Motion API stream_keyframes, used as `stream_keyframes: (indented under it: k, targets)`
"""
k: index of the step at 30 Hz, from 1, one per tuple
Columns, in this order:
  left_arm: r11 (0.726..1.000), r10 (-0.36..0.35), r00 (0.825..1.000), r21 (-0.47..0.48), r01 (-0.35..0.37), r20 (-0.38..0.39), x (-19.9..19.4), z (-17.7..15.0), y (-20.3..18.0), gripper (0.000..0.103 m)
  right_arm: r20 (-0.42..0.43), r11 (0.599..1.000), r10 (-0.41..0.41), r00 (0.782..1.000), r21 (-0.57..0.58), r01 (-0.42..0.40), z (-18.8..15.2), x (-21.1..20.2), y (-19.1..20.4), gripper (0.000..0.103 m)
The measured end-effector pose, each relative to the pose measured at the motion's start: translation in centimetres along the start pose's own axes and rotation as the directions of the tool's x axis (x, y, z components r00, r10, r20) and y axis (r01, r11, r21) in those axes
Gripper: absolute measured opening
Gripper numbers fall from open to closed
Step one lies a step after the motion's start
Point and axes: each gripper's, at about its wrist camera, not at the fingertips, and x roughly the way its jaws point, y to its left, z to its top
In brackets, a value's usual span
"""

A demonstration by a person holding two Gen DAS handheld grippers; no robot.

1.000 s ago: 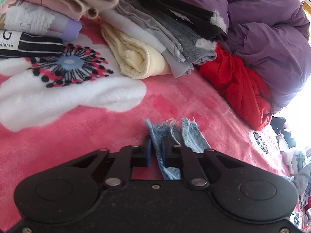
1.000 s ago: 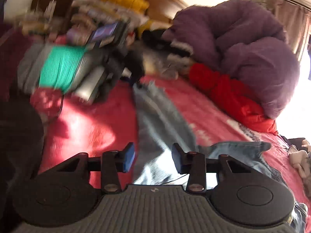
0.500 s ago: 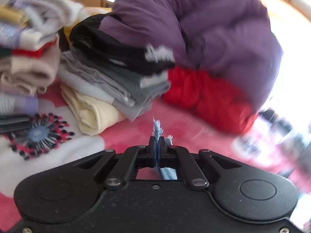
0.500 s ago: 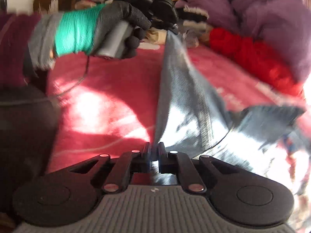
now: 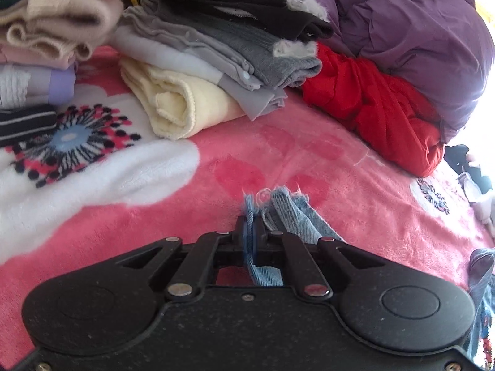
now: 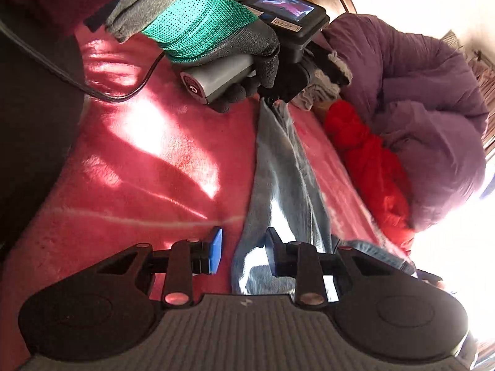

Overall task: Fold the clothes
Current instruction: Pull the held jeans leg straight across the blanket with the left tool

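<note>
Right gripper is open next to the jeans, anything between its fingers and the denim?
Nothing visible. The right gripper is open with the jeans lying directly in its gap, against the right finger. The left gripper is shut on the frayed hem. Only pink blanket lies beside the denim.

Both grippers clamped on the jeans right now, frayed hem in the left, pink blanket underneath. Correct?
Not quite. Only the left gripper is shut on the frayed hem of the jeans. The right wrist view shows the right gripper open, its jaws apart with the denim lying between them, ungripped. The pink blanket underneath is right.
</note>
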Motion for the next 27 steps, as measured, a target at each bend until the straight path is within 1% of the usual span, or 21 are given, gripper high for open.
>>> stream_keyframes:
  k: [2, 4, 5, 6, 8, 9, 10, 11, 12, 13, 14, 15, 16, 17, 19, 20, 21, 22, 23, 24, 27]
  targets:
    - [1.0, -0.012, 1.0, -0.019, 0.012, -0.003, 0.0, 0.1, 0.2, 0.001, -0.001, 1.0, -0.018, 1.0, 0.011, 0.018, -0.3, 0.4, -0.2, 0.03]
    - [0.999, -0.019, 1.0, -0.03, 0.019, -0.002, -0.1, 0.2, 0.4, 0.001, 0.001, 0.999, -0.021, 1.0, 0.05, 0.021, -0.5, 0.6, -1.0, 0.029]
    - [0.999, -0.019, 1.0, -0.031, 0.02, 0.007, -0.3, 0.3, 0.4, 0.001, 0.003, 0.997, -0.023, 1.0, 0.069, 0.023, -0.6, 0.6, -1.3, 0.02]
    - [0.999, -0.02, 1.0, -0.031, 0.02, 0.016, -0.4, 0.3, 0.4, 0.001, 0.005, 0.996, -0.025, 1.0, 0.09, 0.024, -0.7, 0.7, -1.7, 0.005]
    - [0.999, -0.024, 0.998, -0.037, 0.026, 0.06, -1.2, 0.9, 0.4, 0.0, 0.033, 0.981, 0.006, 0.999, 0.196, -0.013, -0.7, 0.1, -3.5, 0.005]
    - [0.999, -0.032, 0.995, -0.038, 0.036, 0.09, -1.8, 1.3, 0.4, 0.0, 0.062, 0.969, 0.008, 0.998, 0.245, -0.023, -0.8, -0.9, -4.4, 0.005]
    - [0.999, -0.035, 0.994, -0.03, 0.038, 0.104, -2.1, 1.5, 0.3, 0.0, 0.09, 0.942, 0.059, 0.994, 0.326, -0.085, -0.8, -1.4, -5.9, 0.006]
    - [1.0, -0.021, 0.995, -0.018, 0.023, 0.093, -1.9, 1.6, 0.2, 0.0, 0.12, 0.902, 0.109, 0.987, 0.404, -0.149, -0.8, -1.9, -7.4, 0.006]
    - [1.0, 0.002, 0.998, -0.006, -0.002, 0.067, -1.3, 1.3, 0.1, 0.0, 0.129, 0.829, 0.205, 0.97, 0.505, -0.242, -1.4, -1.2, -8.9, 0.009]
    - [1.0, 0.025, 0.999, 0.008, -0.026, 0.035, -0.6, 0.9, 0.0, 0.0, 0.098, 0.837, 0.227, 0.969, 0.489, -0.246, -1.9, -0.7, -8.5, 0.009]
    - [0.999, 0.037, 0.999, 0.015, -0.037, 0.017, -0.1, 0.7, 0.1, 0.0, 0.066, 0.845, 0.248, 0.966, 0.473, -0.25, -2.4, -0.1, -8.1, 0.018]
    - [1.0, 0.03, 0.999, 0.009, -0.03, 0.019, -0.1, 0.7, 0.2, 0.0, 0.035, 0.855, 0.265, 0.964, 0.453, -0.252, -2.9, 0.3, -7.6, 0.036]
    - [1.0, 0.023, 0.999, 0.0, -0.023, 0.023, -0.2, 0.8, 0.4, 0.0, 0.022, 0.913, 0.199, 0.98, 0.358, -0.193, -2.6, -0.3, -6.4, 0.038]
    - [1.0, 0.019, 0.999, -0.011, -0.019, 0.027, -0.3, 0.9, 0.5, 0.0, 0.036, 0.942, 0.161, 0.986, 0.292, -0.164, -2.2, -1.0, -5.4, 0.038]
    - [1.0, 0.023, 0.999, -0.007, -0.023, 0.025, -0.2, 0.7, 0.4, 0.0, 0.078, 0.973, 0.109, 0.991, 0.196, -0.123, -1.2, -2.0, -3.8, 0.038]
    - [1.0, 0.022, 0.999, -0.006, -0.022, 0.023, -0.2, 0.6, 0.4, 0.0, 0.083, 0.985, 0.091, 0.992, 0.14, -0.102, -0.9, -2.1, -2.8, 0.037]
    - [1.0, 0.017, 1.0, -0.014, -0.017, 0.022, -0.2, 0.6, 0.6, 0.0, 0.067, 0.993, 0.074, 0.995, 0.083, -0.08, -0.8, -2.0, -1.8, 0.035]
    - [1.0, 0.012, 1.0, -0.025, -0.011, 0.02, -0.2, 0.6, 0.8, 0.0, 0.051, 0.998, 0.056, 0.997, 0.026, -0.058, -0.8, -1.8, -0.8, 0.034]
    - [0.999, 0.004, 1.0, -0.043, -0.003, 0.016, -0.2, 0.6, 1.1, 0.0, 0.029, 0.999, 0.046, 0.999, -0.007, -0.046, -0.8, -1.4, -0.3, 0.032]
    - [0.998, -0.003, 1.0, -0.057, 0.004, 0.012, -0.2, 0.5, 1.3, 0.0, 0.017, 0.999, 0.045, 0.999, -0.024, -0.045, -1.1, -1.4, -0.1, 0.03]
    - [0.998, -0.014, 1.0, -0.067, 0.015, 0.009, -0.2, 0.5, 1.5, 0.0, -0.003, 0.998, 0.025, 1.0, -0.049, -0.025, -1.2, -1.7, -0.3, 0.03]
